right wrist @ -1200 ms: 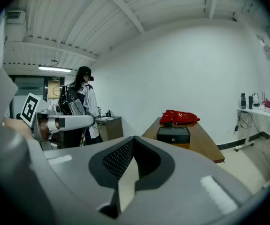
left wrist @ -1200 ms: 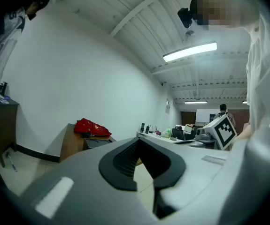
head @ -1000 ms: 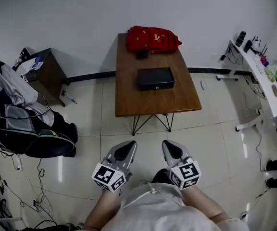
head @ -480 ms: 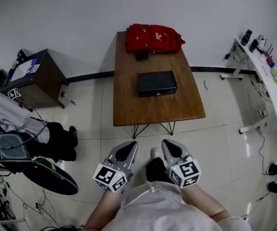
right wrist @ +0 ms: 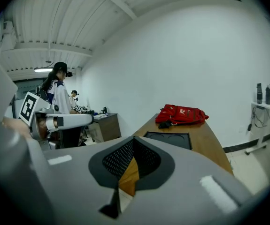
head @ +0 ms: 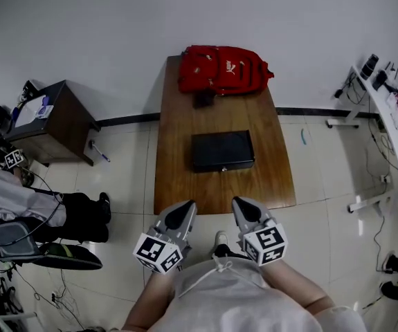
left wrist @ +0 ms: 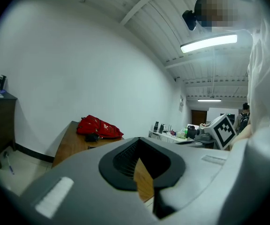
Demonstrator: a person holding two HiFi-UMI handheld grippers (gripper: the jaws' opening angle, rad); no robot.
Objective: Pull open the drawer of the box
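Views: head view is showing the black box (head: 222, 151) lying mid-way along the table (head: 185, 185), in front of a red backpack (head: 223, 70); right gripper view is adding a bystander (right wrist: 59, 97).
Change: table edge is now sitting just ahead of both grippers, nearer than before.
Tongs: left gripper (head: 183, 209) and right gripper (head: 241, 208) are hovering clenched, grasping nothing, well apart from the box.
Box: drawer is sitting closed, hiding any contents.

Grippers: two, left gripper (head: 183, 211) and right gripper (head: 243, 210), at the tabletop's near end
Tabletop (head: 174, 116): one
Box (head: 222, 151): one, mid-tabletop
Red backpack (head: 223, 70): one, at the tabletop's far end
Dark cabinet (head: 53, 120): one, left of the tabletop
White desk (head: 396, 137): one, right of the tabletop
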